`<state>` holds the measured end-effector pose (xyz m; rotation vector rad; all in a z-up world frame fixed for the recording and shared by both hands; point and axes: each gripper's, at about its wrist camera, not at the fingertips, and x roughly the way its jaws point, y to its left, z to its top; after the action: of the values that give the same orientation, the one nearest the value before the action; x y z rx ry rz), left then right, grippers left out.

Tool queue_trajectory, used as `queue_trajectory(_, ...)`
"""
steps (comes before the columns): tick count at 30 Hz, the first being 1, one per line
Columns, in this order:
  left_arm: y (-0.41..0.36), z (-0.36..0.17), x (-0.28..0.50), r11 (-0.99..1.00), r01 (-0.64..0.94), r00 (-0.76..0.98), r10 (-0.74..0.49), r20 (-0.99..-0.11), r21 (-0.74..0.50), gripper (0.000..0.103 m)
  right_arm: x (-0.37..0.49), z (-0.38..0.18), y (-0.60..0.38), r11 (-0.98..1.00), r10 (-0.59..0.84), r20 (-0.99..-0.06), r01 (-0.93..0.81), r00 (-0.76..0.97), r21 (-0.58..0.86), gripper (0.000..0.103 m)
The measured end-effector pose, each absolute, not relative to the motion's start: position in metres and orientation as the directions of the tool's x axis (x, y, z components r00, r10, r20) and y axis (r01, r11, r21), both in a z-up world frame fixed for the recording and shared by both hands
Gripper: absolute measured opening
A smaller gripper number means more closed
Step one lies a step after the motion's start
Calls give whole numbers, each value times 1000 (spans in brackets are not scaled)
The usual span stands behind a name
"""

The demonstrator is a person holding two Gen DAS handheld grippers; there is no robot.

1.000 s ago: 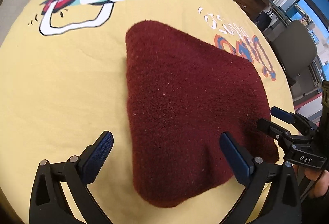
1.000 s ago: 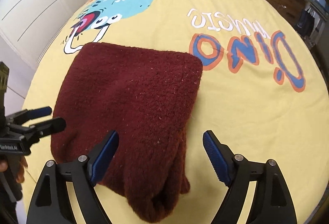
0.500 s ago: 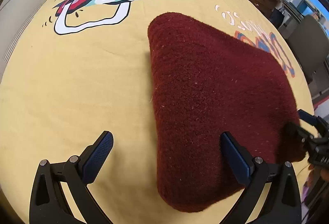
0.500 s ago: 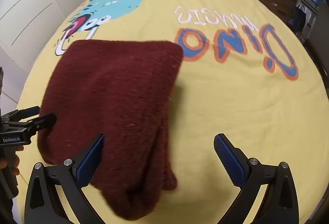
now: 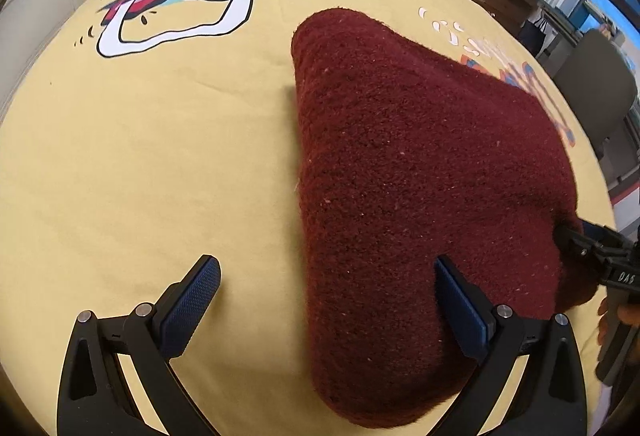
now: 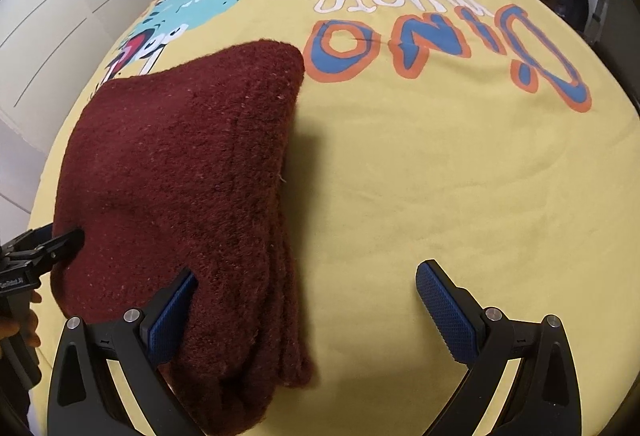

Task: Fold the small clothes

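One dark red sweater (image 5: 420, 187) is lying folded on the yellow bedspread (image 5: 160, 155); both grippers, left (image 5: 324, 300) and right (image 6: 304, 300), are hanging wide, holding nothing. Folding seems nearly finished.

Bare yellow bedspread (image 6: 440, 175) right of folded maroon garment (image 6: 180, 163)

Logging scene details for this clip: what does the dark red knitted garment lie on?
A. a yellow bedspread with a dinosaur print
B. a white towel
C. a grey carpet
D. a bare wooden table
A: the folded dark red garment rests on the yellow bedspread, printed with a cartoon dinosaur and lettering.
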<state>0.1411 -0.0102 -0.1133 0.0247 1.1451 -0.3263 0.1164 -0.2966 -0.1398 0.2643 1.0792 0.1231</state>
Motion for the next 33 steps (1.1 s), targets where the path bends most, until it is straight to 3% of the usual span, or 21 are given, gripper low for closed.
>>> queue_trajectory(15,5,-4,59,973,229,518,-139,-844,-19,102,20,-37,-305,980,151,-780,9,608,197,103)
queue_trajectory(24,32,9,-12,984,174,537,-63,-841,38,102,-54,-3,-326,983,72,-746,79,662,165,103)
queue_trajectory(33,48,9,-32,988,153,534,-51,-844,37,102,-86,1,-328,985,42,-756,98,653,139,103)
